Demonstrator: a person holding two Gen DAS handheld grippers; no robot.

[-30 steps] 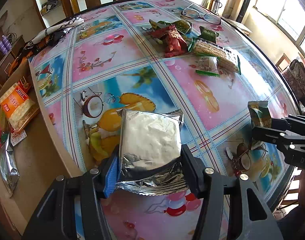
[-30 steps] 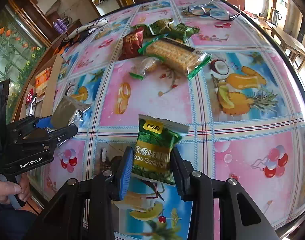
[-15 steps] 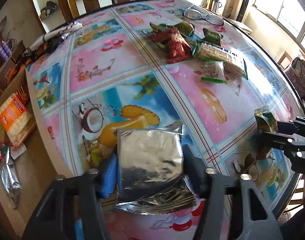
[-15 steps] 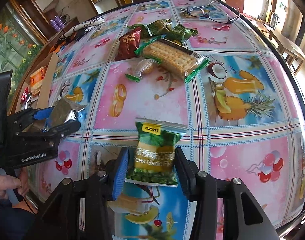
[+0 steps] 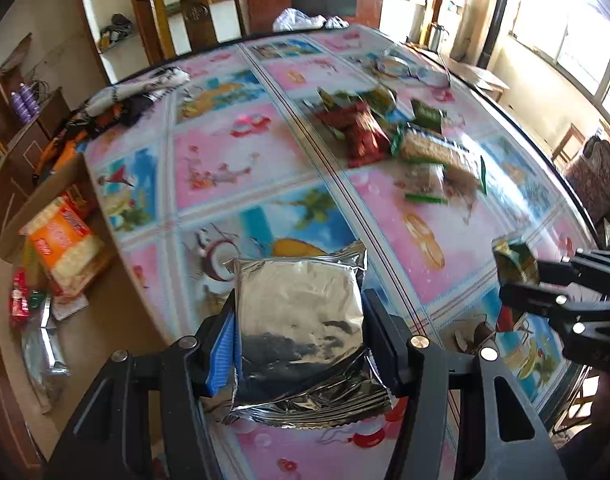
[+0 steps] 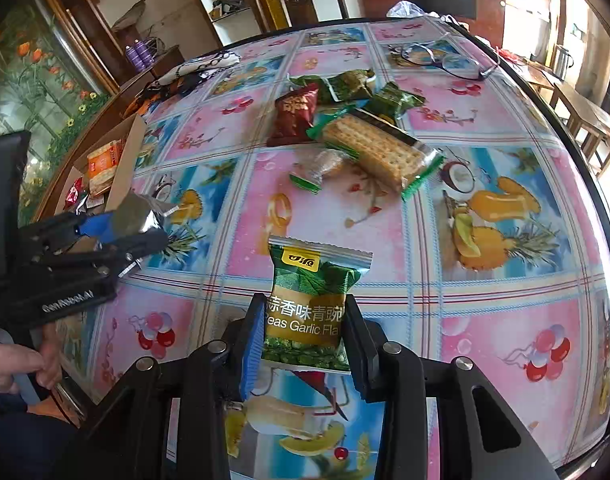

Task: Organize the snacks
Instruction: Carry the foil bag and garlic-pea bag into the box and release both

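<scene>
Both claws are gripping a snack at this moment: the left claw (image 5: 299, 340) is pressing its pads on the two sides of a silver foil packet (image 5: 301, 320), and the right claw (image 6: 303, 336) is clamping a small green pea packet (image 6: 311, 308) in the same way. Each packet is hanging above the near part of the tabletop (image 6: 485, 320), not lying on it. More snacks are waiting in a loose heap farther on the flowered cloth: a long cracker pack (image 6: 379, 148), a dark red bag (image 6: 295, 114) and some green packets (image 6: 393, 100) near a pair of glasses (image 6: 441, 60). Beside the left edge of the tabletop, lower down, a cardboard box (image 5: 81, 184) is standing open with an orange pack (image 5: 63, 240) and other items already inside. I am judging that the carrying step is going on, and the box is probably the goal. The next move is asking to bring the foil packet over the box opening, clear of the raised flap, before letting go.
</scene>
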